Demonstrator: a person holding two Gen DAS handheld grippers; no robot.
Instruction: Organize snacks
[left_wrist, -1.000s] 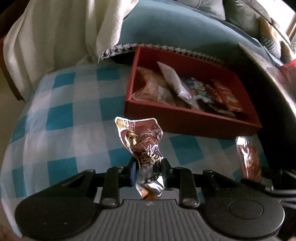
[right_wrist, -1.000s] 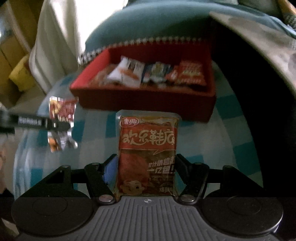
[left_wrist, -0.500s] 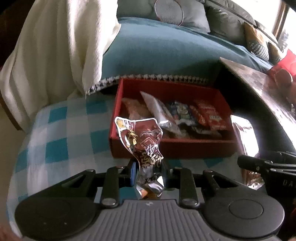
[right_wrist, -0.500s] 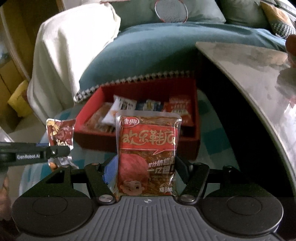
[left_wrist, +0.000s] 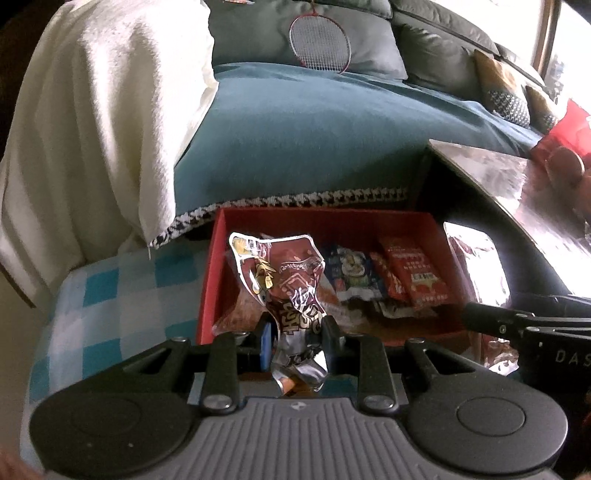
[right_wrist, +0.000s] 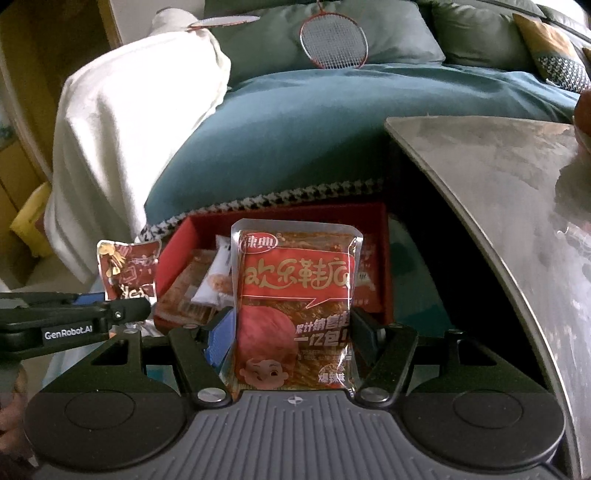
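My left gripper (left_wrist: 295, 334) is shut on a crumpled dark red foil snack packet (left_wrist: 286, 280), held upright in front of a red tray (left_wrist: 210, 280) that holds several snack packets (left_wrist: 406, 277). My right gripper (right_wrist: 291, 328) is shut on a flat orange-red spicy snack packet (right_wrist: 295, 310), held upright before the same red tray (right_wrist: 168, 254). The left gripper (right_wrist: 122, 312) with its foil packet (right_wrist: 127, 275) shows at the left of the right wrist view. The right gripper (left_wrist: 480, 317) with its packet (left_wrist: 476, 262) shows at the right of the left wrist view.
The tray sits on a blue and white checked cloth (left_wrist: 110, 295). Behind it is a teal sofa cushion (left_wrist: 314, 140) with a white blanket (left_wrist: 96, 122) and a badminton racket (left_wrist: 319, 40). A grey stone tabletop (right_wrist: 517, 206) juts in at the right.
Both grippers have risen and moved toward the tray with their packets. The tray now sits lower and closer in both views, and more of the sofa shows.
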